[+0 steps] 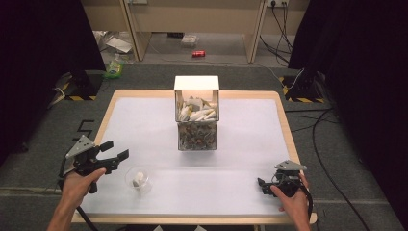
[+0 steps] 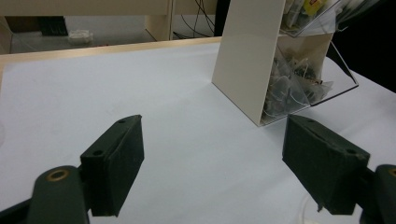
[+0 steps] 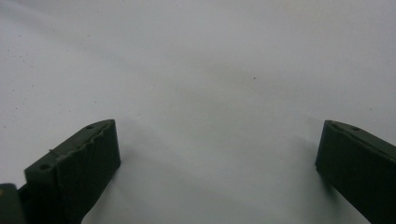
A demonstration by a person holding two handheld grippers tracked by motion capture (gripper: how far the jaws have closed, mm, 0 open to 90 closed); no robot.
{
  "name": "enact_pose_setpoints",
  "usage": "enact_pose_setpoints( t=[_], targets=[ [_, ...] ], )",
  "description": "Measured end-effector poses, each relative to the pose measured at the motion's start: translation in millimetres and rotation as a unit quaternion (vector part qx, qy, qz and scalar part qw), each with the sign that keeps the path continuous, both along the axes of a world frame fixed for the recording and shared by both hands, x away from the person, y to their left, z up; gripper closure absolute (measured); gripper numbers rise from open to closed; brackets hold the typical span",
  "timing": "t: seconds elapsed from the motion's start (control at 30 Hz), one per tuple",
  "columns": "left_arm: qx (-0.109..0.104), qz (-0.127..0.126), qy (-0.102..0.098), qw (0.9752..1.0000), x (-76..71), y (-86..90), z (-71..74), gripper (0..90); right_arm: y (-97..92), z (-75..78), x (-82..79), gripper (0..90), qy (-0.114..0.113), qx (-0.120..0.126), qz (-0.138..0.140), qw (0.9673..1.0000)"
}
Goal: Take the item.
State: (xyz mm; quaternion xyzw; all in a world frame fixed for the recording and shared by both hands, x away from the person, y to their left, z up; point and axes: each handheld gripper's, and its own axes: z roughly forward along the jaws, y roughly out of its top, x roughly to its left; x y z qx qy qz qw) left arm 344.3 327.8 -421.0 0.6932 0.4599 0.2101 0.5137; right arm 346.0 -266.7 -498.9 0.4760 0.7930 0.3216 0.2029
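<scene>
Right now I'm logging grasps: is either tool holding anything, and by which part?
Nothing is held: the left tool and right tool are both open and empty.

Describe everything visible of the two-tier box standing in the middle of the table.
The box stands upright at the far centre of the white table, touching nothing else. It has opaque cream side walls and a clear front, seemingly plastic. The upper tier holds pale paper sachets; the lower holds darker tea bags with strings. In the left gripper view, its clear lower front panel angles outward.

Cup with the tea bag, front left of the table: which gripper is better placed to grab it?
Left, likely. The left gripper sits open just beside the cup; the right gripper is across the table.
</scene>
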Motion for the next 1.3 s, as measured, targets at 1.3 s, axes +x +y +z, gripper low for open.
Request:
enact_pose_setpoints(
  t=[1.3],
  targets=[
    [0.026, 0.061, 0.036, 0.9972, 53.6, 10.7, -47.3, 20.3, -0.1, 0.0, 0.1, 0.4, 0.0, 0.0, 0.0, 1.0]
  ],
)
